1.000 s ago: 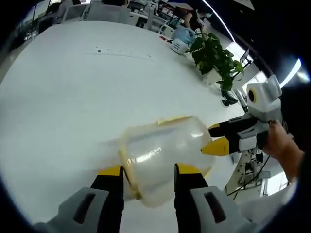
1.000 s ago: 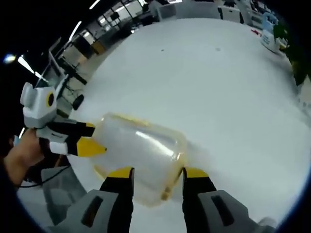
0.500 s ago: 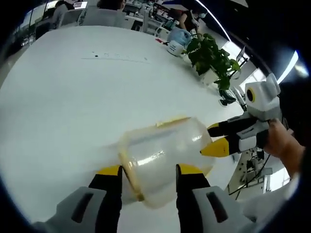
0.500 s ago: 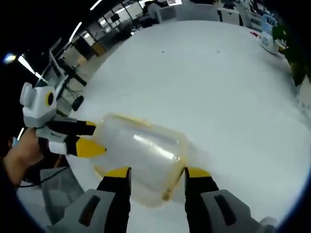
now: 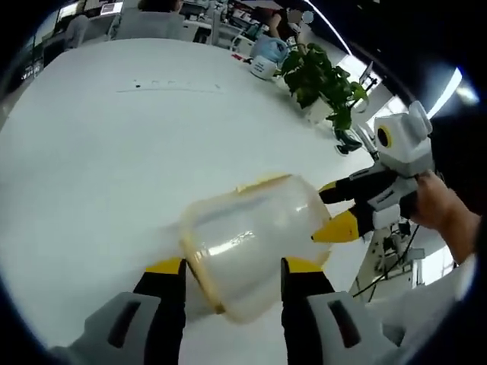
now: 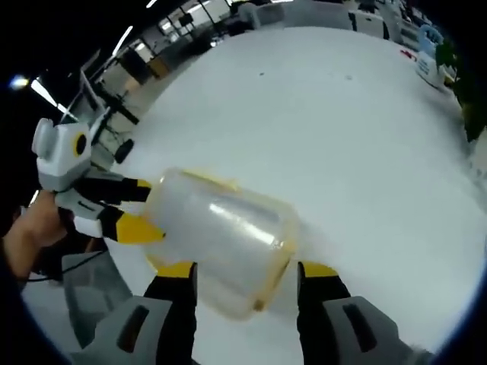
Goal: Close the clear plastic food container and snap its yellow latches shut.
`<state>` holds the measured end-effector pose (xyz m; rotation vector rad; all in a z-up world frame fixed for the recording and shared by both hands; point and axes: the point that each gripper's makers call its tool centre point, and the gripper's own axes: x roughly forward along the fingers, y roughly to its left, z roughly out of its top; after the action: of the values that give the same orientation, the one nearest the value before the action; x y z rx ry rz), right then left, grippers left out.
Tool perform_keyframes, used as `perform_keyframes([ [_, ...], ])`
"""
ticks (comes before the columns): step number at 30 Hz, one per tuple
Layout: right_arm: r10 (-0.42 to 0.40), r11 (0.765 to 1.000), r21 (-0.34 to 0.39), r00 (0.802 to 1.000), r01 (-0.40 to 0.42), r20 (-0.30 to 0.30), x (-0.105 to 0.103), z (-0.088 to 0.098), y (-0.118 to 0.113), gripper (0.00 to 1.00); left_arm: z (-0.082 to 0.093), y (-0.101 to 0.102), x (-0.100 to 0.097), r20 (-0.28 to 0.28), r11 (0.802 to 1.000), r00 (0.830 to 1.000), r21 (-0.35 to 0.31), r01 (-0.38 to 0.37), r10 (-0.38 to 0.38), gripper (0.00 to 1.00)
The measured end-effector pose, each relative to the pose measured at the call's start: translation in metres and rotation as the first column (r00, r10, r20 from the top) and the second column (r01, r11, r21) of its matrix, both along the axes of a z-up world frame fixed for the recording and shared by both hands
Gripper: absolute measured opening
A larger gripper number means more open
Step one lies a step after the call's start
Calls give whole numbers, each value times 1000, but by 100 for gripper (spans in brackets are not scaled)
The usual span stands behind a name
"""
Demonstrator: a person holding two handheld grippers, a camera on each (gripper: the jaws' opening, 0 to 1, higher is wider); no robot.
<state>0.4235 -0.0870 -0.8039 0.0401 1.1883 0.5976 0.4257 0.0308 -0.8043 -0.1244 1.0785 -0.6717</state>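
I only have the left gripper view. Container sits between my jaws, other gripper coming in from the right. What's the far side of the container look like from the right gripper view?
Observer: In the right gripper view the clear plastic container lies between the right gripper's open jaws, its yellow-edged rim toward the right-hand jaw.
Operator: Where does my left gripper sit from there?
Observer: The left gripper comes in from the left, its yellow tips at the container's end; the person's hand holds it.
Operator: Anything behind it?
Observer: Past the white table's edge, a dark cable runs along the floor.
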Motion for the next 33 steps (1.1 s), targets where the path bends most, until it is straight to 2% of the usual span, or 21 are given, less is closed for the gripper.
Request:
perform_keyframes([
  [4, 15, 1000, -5, 1000, -15, 3, 0, 1, -2, 51, 1, 1, 1, 11, 1000, 1000, 10, 13, -13, 51],
  [10, 71, 997, -34, 997, -70, 23, -2, 4, -2, 50, 4, 4, 3, 67, 996, 995, 55, 76, -79, 51],
  [18, 194, 978, -89, 980, -189, 42, -6, 3, -4, 51, 7, 7, 2, 86, 984, 982, 78, 161, -168, 52],
  [23, 222, 971, -98, 974, -217, 47, -4, 5, -5, 50, 11, 9, 5, 127, 971, 965, 109, 215, -228, 51],
  [24, 226, 971, -97, 973, -220, 49, -3, 5, -5, 50, 13, 8, 7, 162, 963, 953, 125, 239, -257, 51],
  [27, 240, 967, -108, 969, -233, 57, -1, 7, -7, 50, 13, 9, 3, 171, 946, 936, 167, 279, -307, 51],
  [33, 278, 955, -126, 959, -269, 62, 0, 11, -9, 50, 14, 7, 4, 194, 935, 920, 169, 311, -341, 48],
])
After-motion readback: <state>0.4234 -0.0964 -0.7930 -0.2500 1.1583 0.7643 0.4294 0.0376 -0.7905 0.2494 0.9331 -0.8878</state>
